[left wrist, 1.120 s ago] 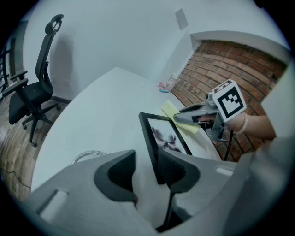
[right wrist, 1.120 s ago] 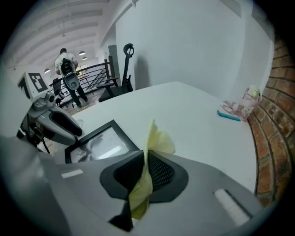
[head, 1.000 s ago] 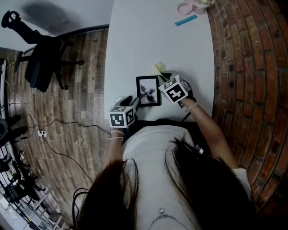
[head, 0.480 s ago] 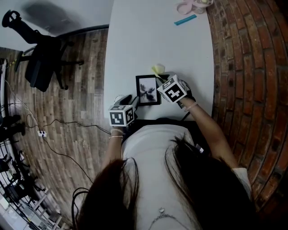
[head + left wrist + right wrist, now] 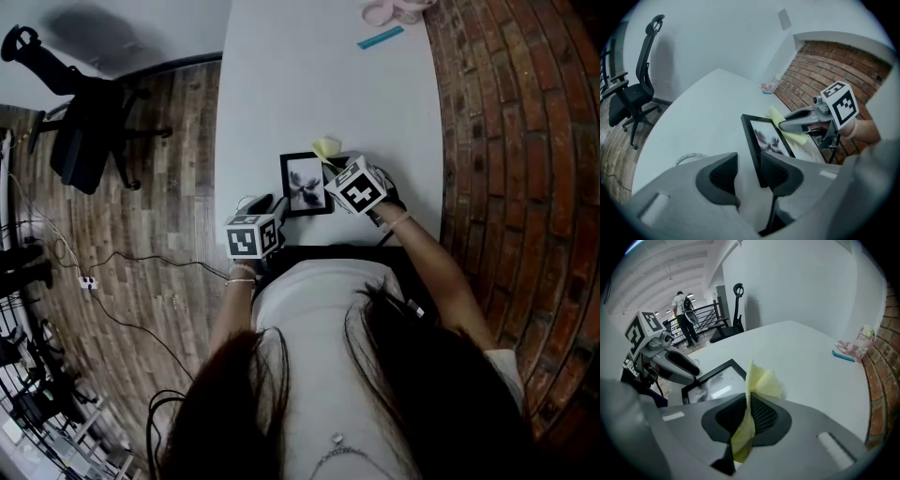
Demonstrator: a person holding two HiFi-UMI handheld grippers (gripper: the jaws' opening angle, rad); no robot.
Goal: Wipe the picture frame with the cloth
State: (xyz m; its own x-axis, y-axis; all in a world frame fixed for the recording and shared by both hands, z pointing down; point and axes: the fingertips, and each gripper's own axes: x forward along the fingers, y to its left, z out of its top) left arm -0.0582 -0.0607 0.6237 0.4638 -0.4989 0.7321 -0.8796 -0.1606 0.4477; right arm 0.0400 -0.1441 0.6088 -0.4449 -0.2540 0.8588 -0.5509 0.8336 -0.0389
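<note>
Before you: picture frame (image 5: 307, 184), matt black border with glossy, reflecting glazing; cloth (image 5: 326, 148), soft crumpled yellow fabric; table (image 5: 309, 84), smooth matt white; wall (image 5: 497, 141), rough brick; floor (image 5: 169, 187), wood planks; right gripper (image 5: 749, 401), matt grey plastic with ribbed dark pads (image 5: 761, 414).

Black picture frame (image 5: 307, 185) with grey floral print, pale yellow cloth (image 5: 326, 147), white tabletop (image 5: 309, 84), red-brown brick wall (image 5: 506, 141) at right.

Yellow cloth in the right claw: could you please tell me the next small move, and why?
Probably sweep the right claw, shut on the yellow cloth, back across the glass of the black picture frame: the cloth sits at its far right corner, and the open left claw stands at the near left corner.
</note>
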